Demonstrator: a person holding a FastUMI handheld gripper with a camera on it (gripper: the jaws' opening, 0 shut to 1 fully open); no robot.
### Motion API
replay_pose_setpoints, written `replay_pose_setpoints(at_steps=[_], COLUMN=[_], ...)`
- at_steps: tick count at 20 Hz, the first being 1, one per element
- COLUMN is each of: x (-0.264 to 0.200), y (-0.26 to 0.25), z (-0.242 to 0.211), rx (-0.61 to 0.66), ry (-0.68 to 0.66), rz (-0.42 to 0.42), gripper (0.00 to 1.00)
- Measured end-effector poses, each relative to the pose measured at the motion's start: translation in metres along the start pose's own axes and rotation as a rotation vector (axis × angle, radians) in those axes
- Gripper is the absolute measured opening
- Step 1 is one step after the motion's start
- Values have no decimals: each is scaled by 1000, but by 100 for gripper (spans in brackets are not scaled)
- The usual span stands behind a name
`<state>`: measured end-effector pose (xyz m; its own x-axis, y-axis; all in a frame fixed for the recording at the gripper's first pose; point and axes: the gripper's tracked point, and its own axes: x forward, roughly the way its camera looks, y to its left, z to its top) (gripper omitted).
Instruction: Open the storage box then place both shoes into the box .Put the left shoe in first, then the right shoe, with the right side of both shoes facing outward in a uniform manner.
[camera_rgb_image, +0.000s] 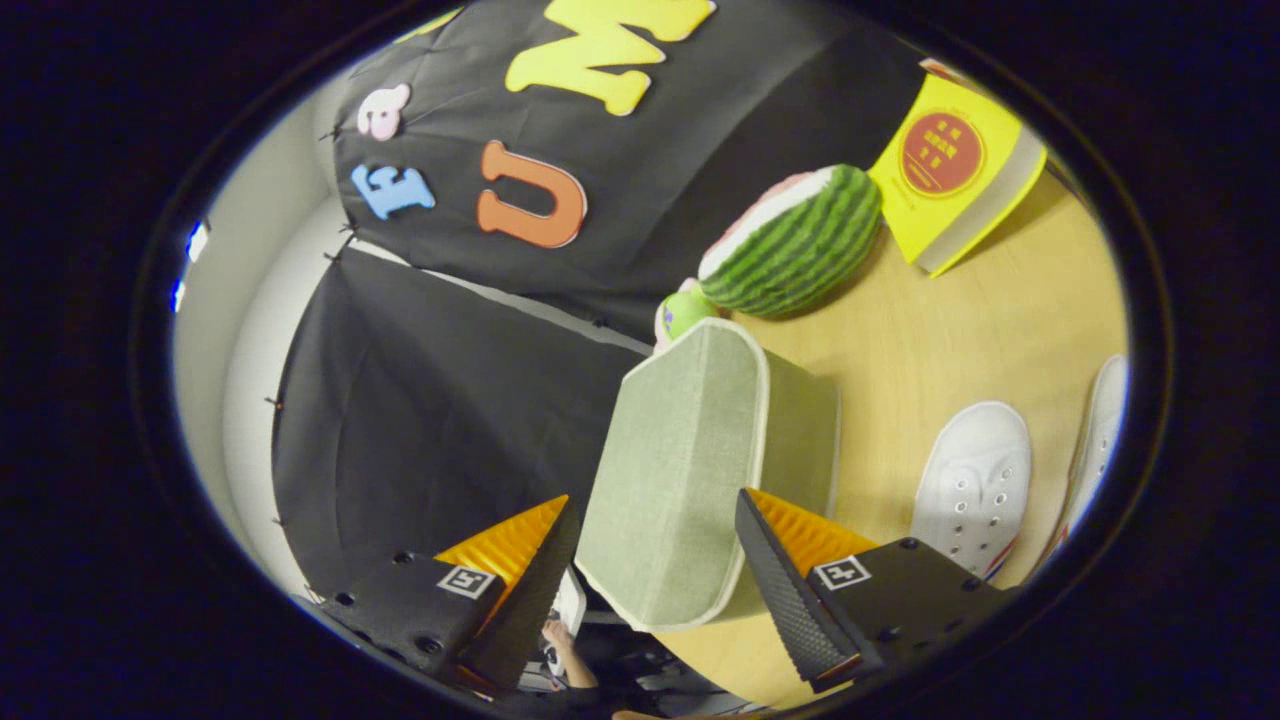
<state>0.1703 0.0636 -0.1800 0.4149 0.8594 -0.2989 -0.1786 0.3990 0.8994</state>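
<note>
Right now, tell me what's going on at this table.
A person is working a hand-held gripper at the green fabric storage box on the wooden table. The fingers are open, with the box's lid panel between them; I cannot tell whether they touch it. Two white shoes wait on the table beside the box, not yet packed. A watermelon toy and yellow book lie beyond.

We see a light wooden table (950, 340) carrying a green storage box (690, 460), two white shoes (975, 485), a watermelon toy (795, 245) and a yellow book (955, 170).
</note>
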Motion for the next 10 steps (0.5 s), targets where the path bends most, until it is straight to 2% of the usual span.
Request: replay_pose_setpoints(at_steps=[5,8,10], x=[23,39,40], y=[-17,-34,-24], z=[-10,-12,-11], rx=[17,31,46], ry=[146,201,210], rz=[70,65,139], gripper=[99,99,91])
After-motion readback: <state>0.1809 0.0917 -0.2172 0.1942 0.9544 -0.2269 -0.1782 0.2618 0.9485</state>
